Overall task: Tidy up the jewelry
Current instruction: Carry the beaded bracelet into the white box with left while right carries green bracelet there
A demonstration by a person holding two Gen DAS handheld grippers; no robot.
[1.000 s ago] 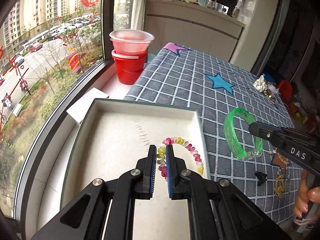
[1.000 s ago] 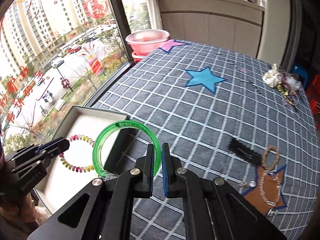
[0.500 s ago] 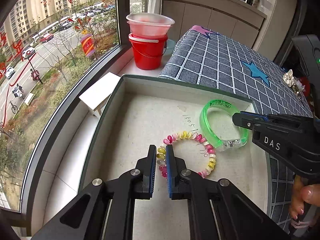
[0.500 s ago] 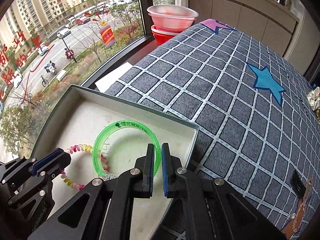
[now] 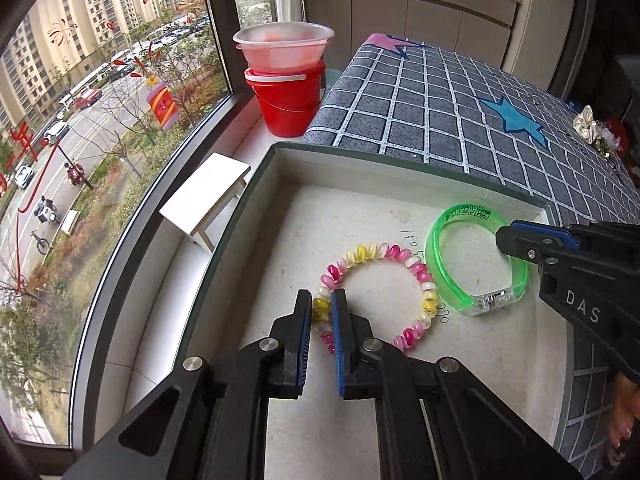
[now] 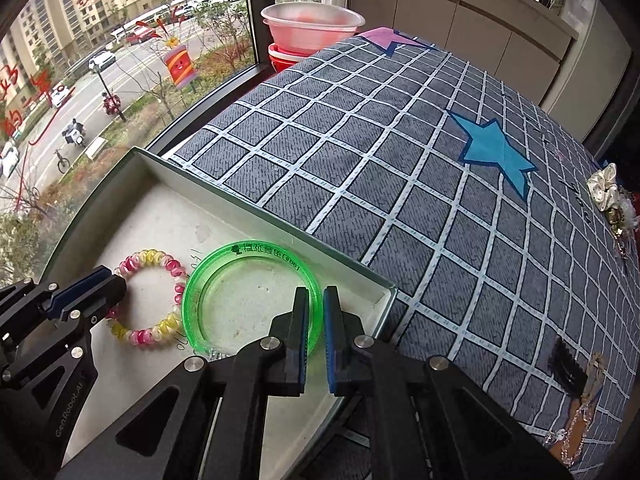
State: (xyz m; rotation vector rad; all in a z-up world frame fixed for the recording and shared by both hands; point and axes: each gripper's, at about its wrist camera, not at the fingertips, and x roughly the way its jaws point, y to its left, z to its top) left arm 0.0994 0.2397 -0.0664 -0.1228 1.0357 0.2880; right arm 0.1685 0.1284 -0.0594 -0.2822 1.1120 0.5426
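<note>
A shallow white tray (image 5: 400, 160) sits at the cloth's window-side edge. My left gripper (image 5: 321, 300) is shut on a pink-and-yellow coil bracelet (image 5: 400, 254), which lies low against the tray floor. Beside it on the right, a clear green bangle (image 5: 436, 264) rests in the tray with my right gripper (image 5: 504, 240) clamped on its rim. In the right wrist view the right gripper (image 6: 315, 296) pinches the green bangle (image 6: 240, 250) near the tray's wall (image 6: 260, 210). There the coil bracelet (image 6: 152, 258) touches it on the left, under the left gripper (image 6: 116, 280).
A grey checked cloth (image 6: 400, 160) with stars covers the table. A black hair clip (image 6: 566, 364), chains (image 6: 576, 432) and a scrunchie pile (image 6: 604, 188) lie on its right side. A red bucket (image 5: 288, 108) with basins and a small white stool (image 5: 208, 196) stand by the window.
Both grippers came down over the tray with their bracelets. The green bangle moved from above the cloth into the tray, next to the coil bracelet.
</note>
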